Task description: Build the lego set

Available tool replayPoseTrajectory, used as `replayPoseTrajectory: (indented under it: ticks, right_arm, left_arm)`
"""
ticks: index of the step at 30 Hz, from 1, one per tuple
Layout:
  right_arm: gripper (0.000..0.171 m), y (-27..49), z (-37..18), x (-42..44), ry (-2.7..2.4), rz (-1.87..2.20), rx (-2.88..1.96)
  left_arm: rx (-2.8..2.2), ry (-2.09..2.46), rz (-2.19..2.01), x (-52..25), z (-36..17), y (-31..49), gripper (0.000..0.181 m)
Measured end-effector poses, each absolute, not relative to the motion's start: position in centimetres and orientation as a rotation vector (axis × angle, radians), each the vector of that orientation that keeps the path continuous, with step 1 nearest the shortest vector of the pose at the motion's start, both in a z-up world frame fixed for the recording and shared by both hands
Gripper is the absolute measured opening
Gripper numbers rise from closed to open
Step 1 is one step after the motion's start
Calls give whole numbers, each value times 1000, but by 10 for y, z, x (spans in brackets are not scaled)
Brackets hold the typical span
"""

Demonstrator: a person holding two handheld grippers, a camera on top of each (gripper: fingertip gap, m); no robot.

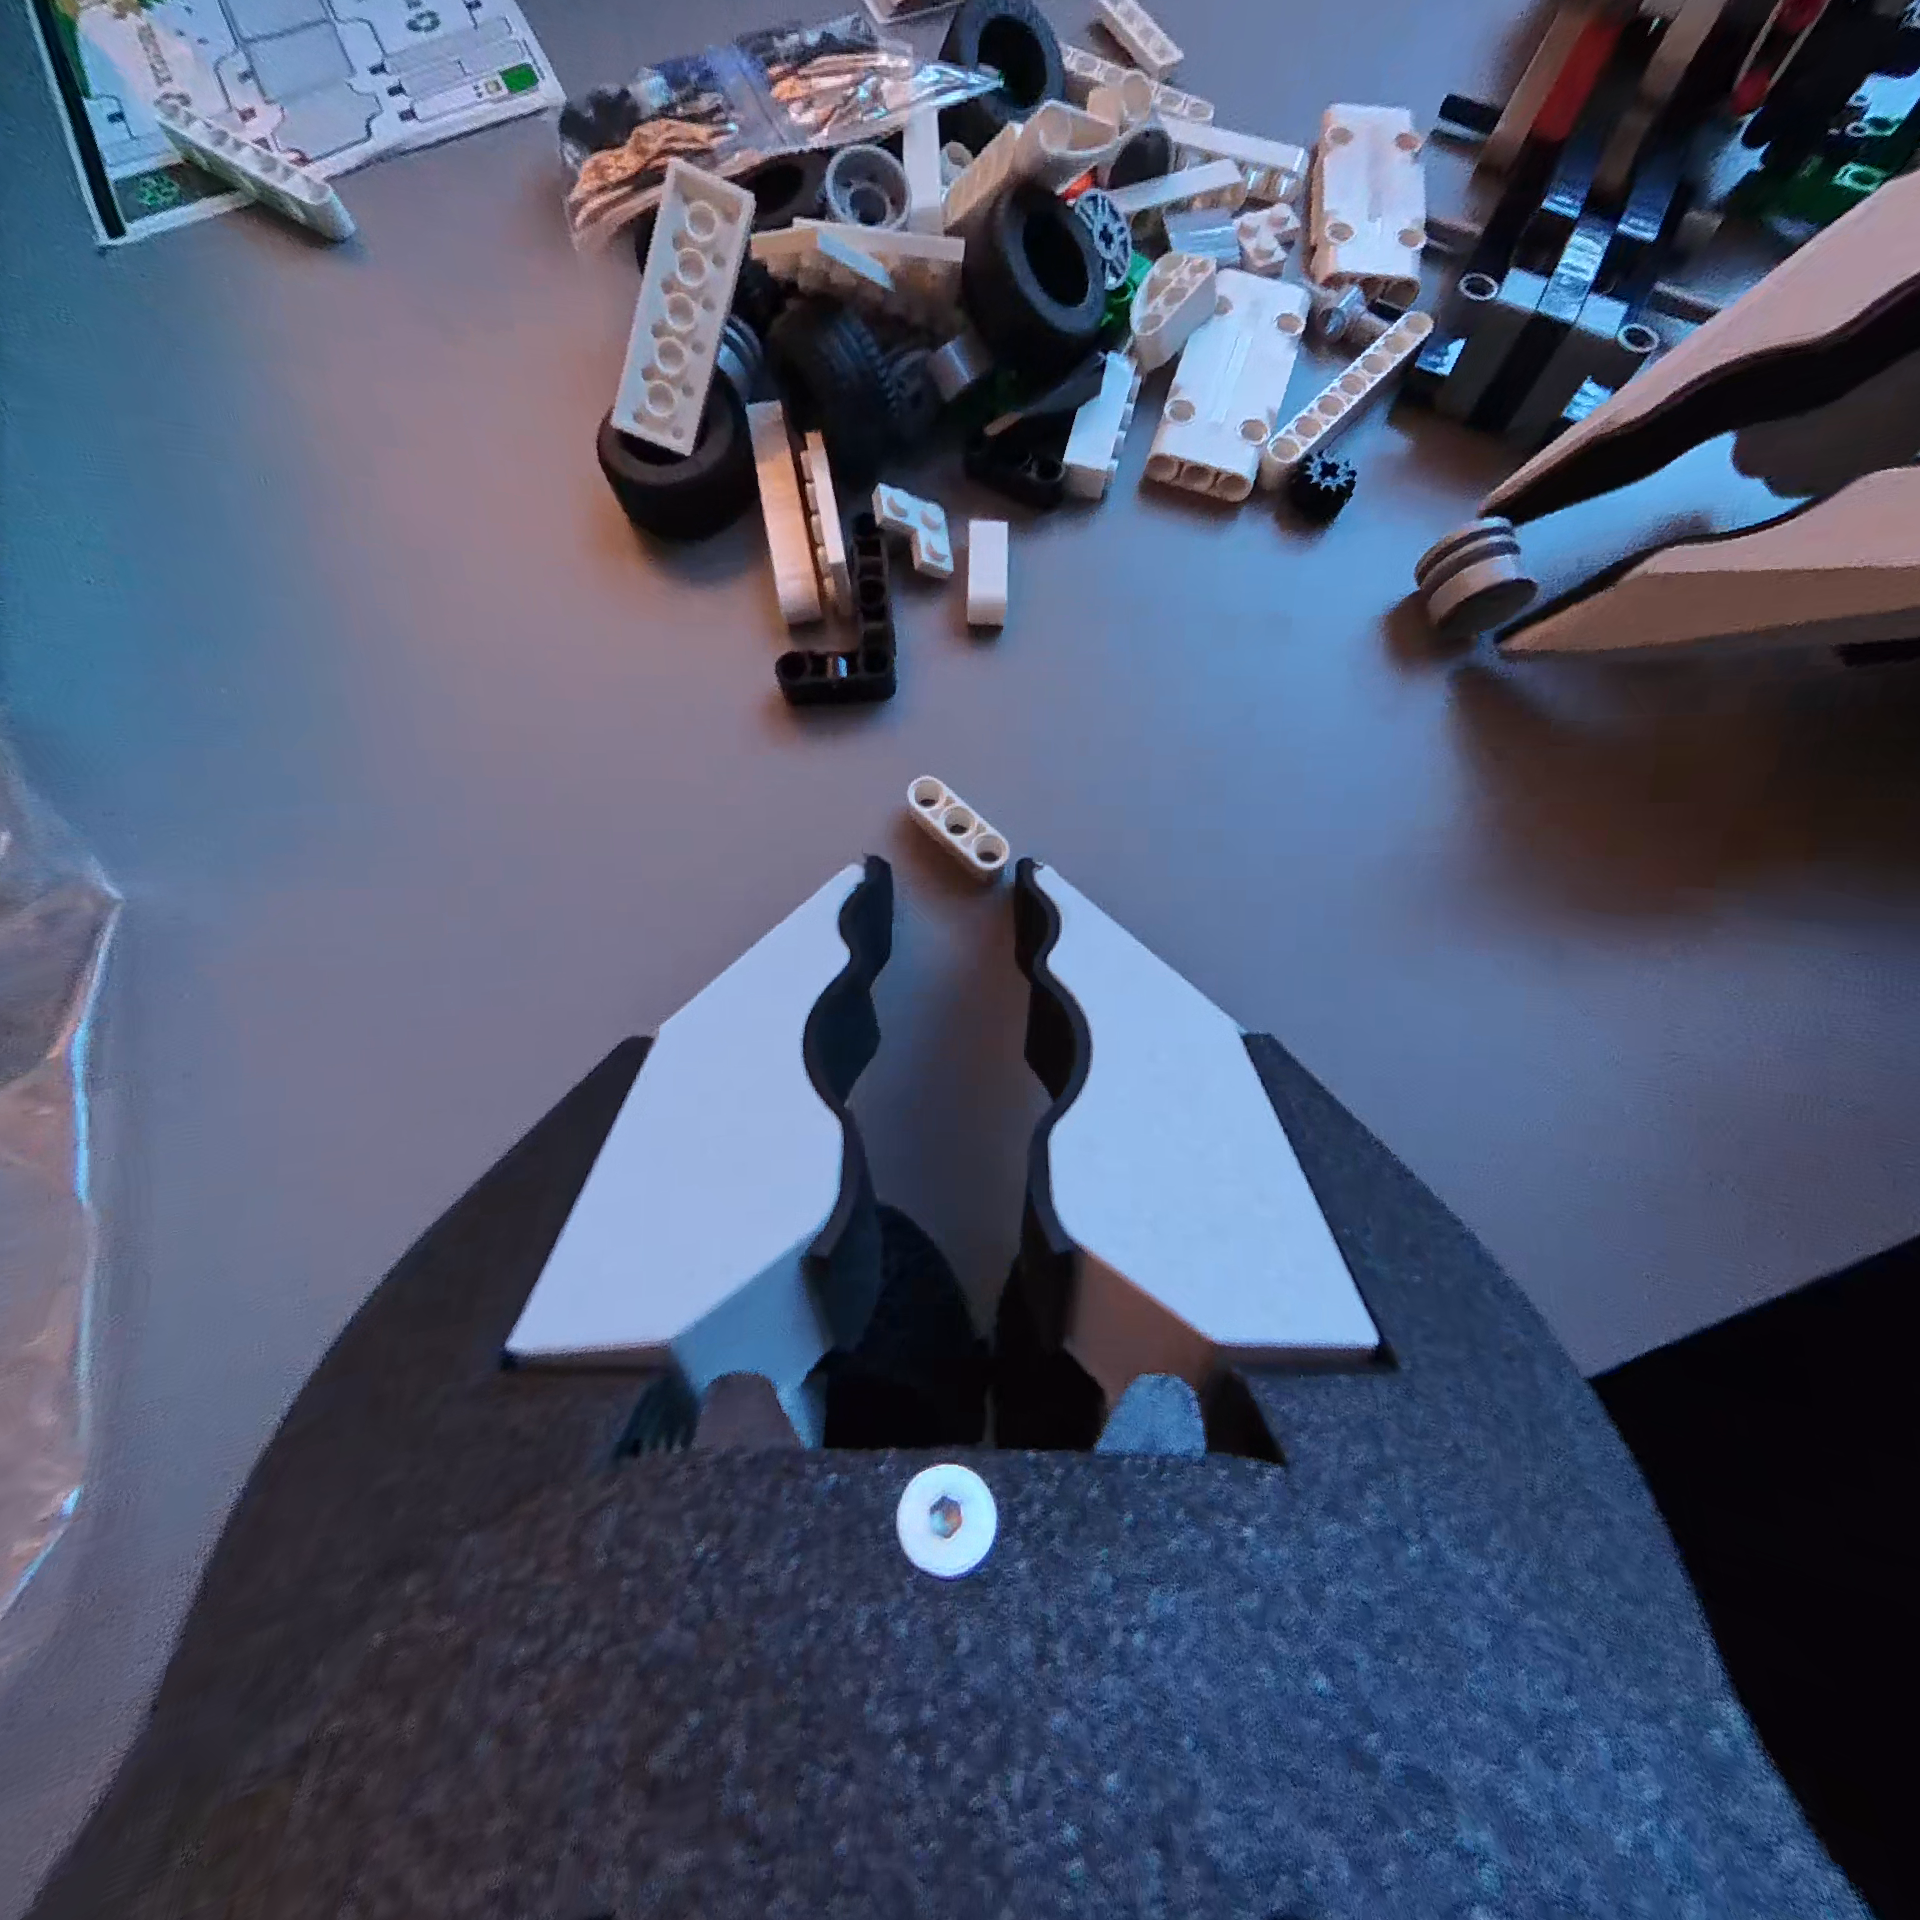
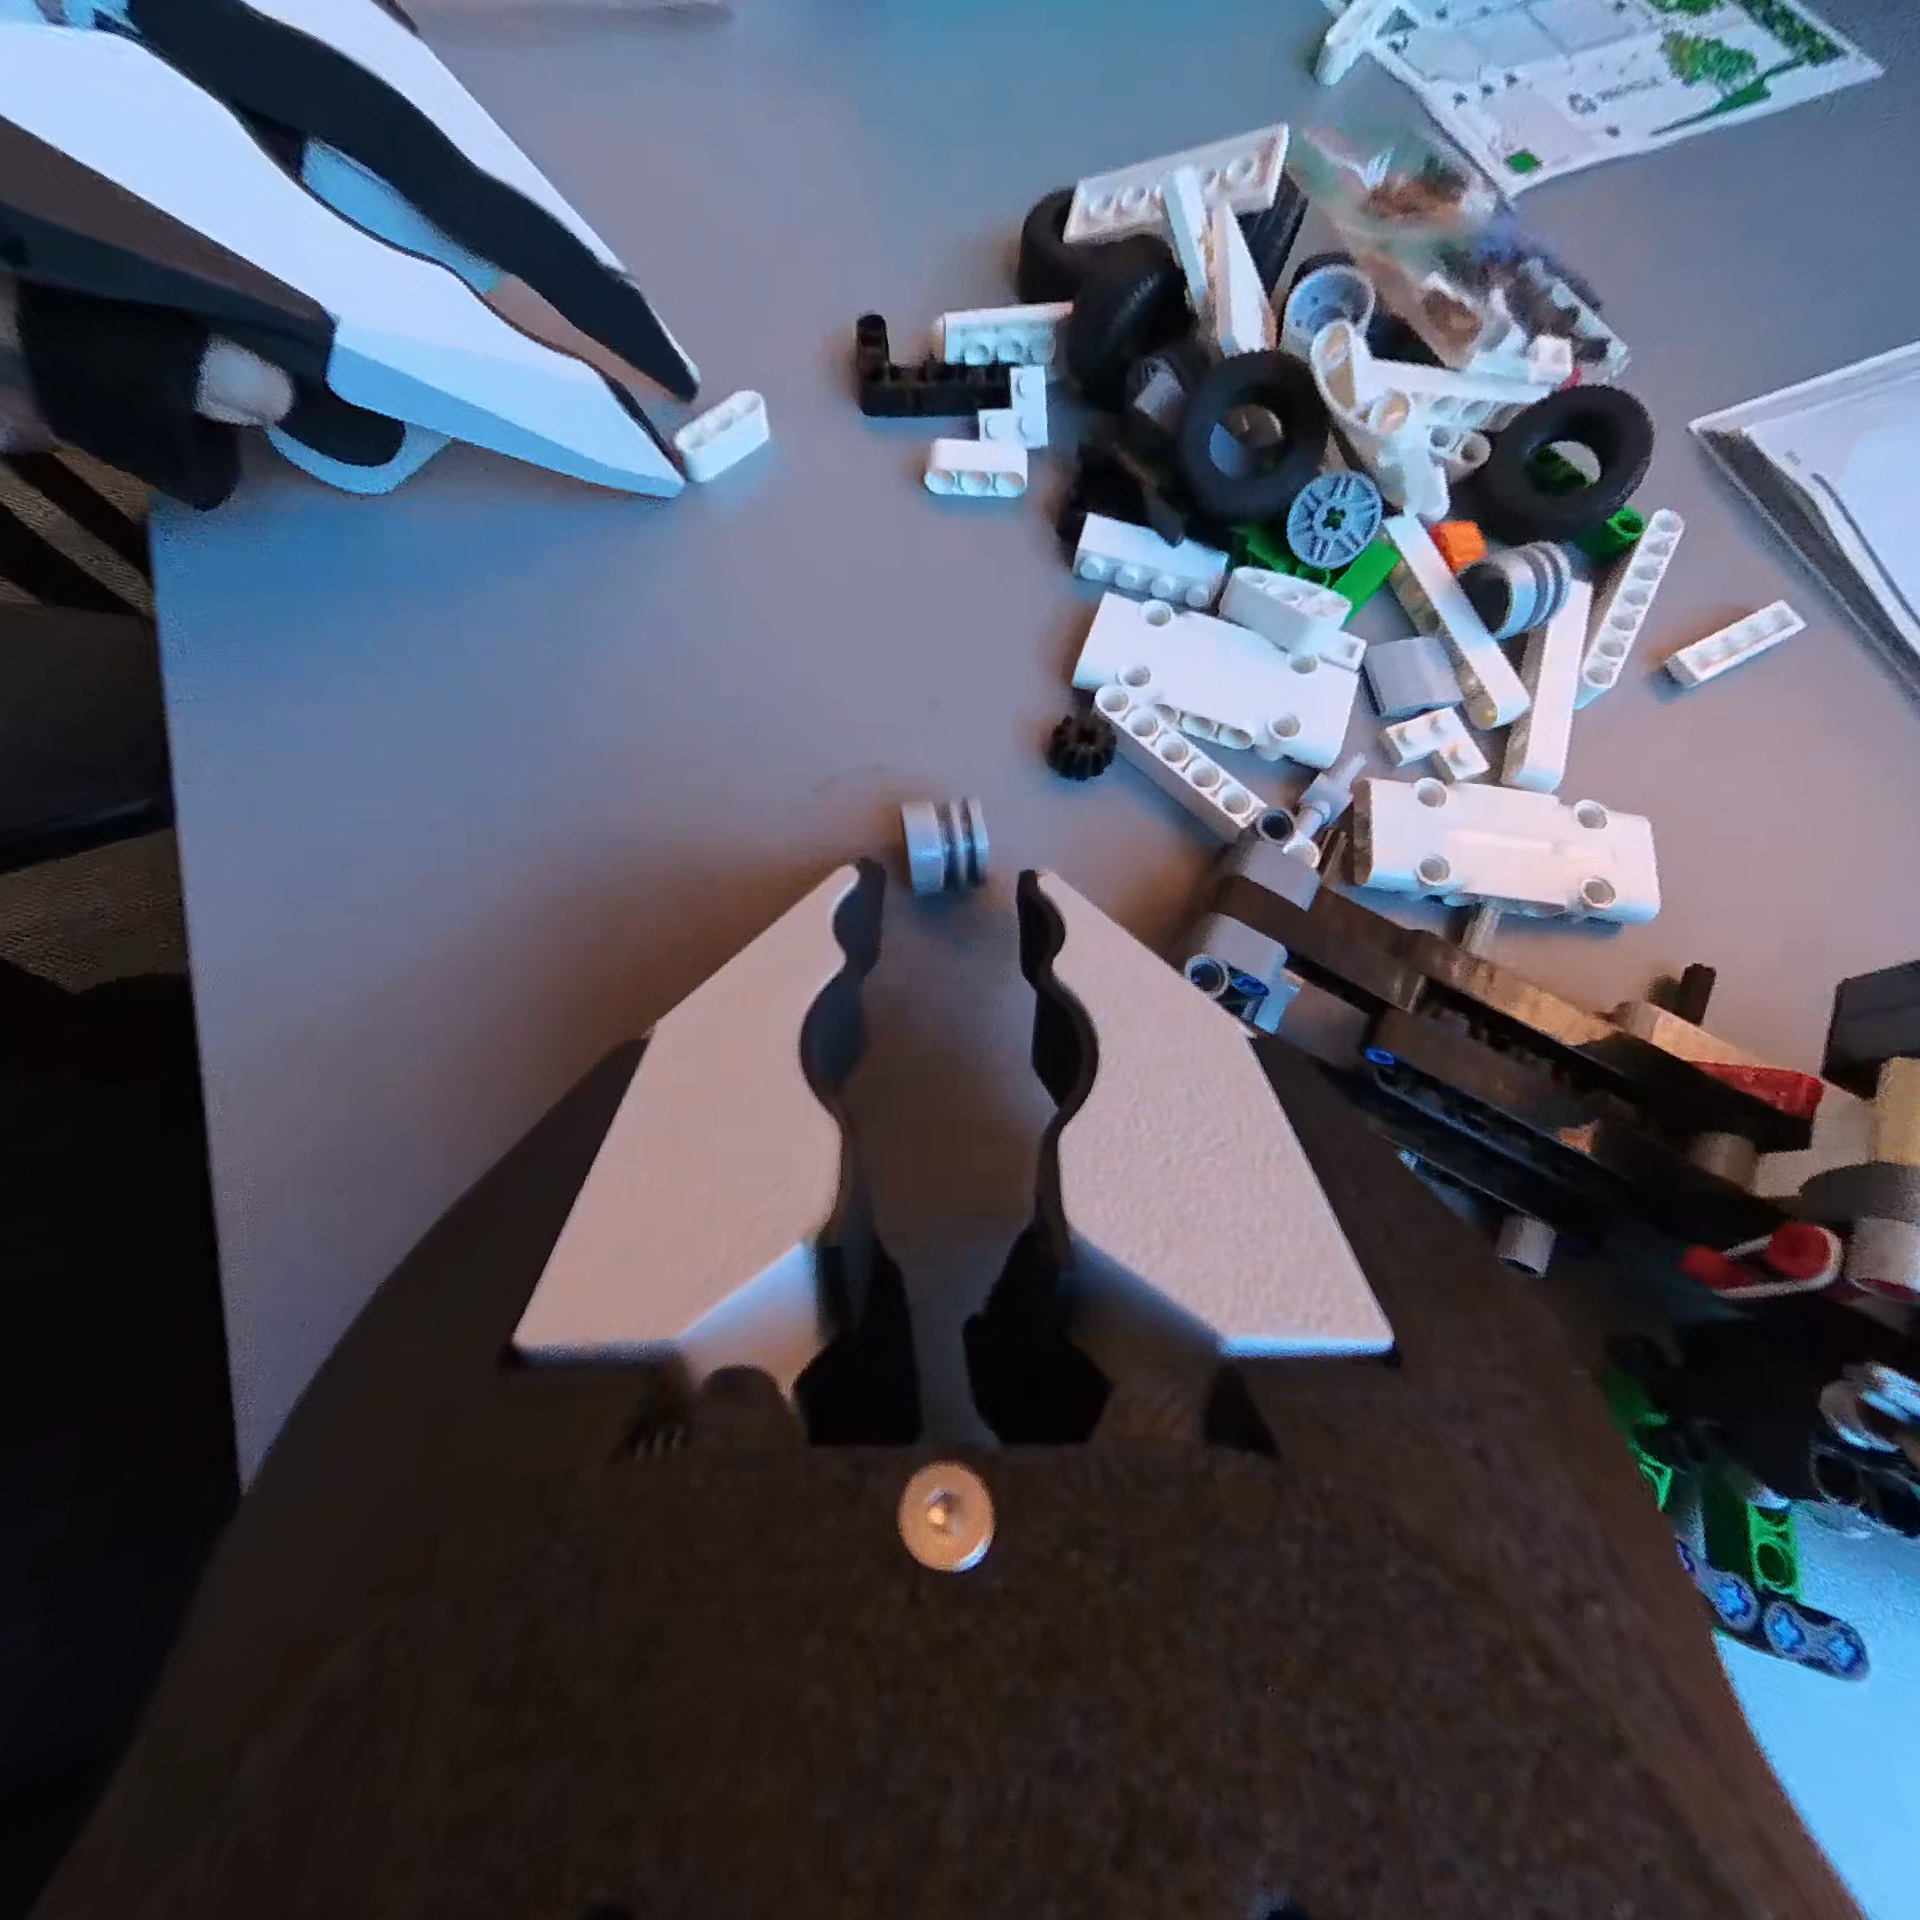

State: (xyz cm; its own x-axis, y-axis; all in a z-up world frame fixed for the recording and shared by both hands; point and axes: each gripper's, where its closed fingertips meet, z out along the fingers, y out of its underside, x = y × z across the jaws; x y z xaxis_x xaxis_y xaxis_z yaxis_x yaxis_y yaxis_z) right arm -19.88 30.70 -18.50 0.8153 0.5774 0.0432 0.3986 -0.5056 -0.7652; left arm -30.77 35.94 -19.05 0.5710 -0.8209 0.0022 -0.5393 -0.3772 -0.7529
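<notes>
While both claws gape empty — left claw [image 1: 951,868] by white beam [image 1: 958,828] | right claw [image 2: 951,878] by grey pulley [image 2: 942,843] | brick pile [image 1: 997,301] beyond

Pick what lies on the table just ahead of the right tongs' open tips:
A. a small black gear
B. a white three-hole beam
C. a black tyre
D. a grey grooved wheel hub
D: the right wrist view shows the grey grooved wheel hub just beyond the open right tongs; the white three-hole beam lies at the left tongs.
</notes>
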Motion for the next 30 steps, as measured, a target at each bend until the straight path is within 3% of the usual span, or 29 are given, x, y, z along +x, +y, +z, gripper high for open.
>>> replayPoseTrajectory:
  ticks: [5, 14, 21, 25, 28, 30]
  right_arm:
    - [10, 314, -190, -197, -697, 237, -2199]
    - [8, 340, -190, -213, -663, 244, -2212]
    - [11, 326, -175, -212, -626, 337, -2140]
    - [12, 315, -165, -206, -635, 355, -2096]
    - [12, 309, -161, -196, -625, 335, -2084]
    - [12, 304, -160, -188, -623, 333, -2091]
  left_arm:
    - [-2063, 1138, -495, -297, -191, 361, 8]
    - [-2039, 1240, -540, -264, -191, 362, 7]
    - [-1947, 1242, -587, -257, -162, 371, 18]
    - [-1922, 1179, -564, -255, -139, 424, 24]
    - [-2004, 1216, -501, -252, -147, 470, 36]
    - [-2088, 1212, -522, -250, -157, 492, 35]
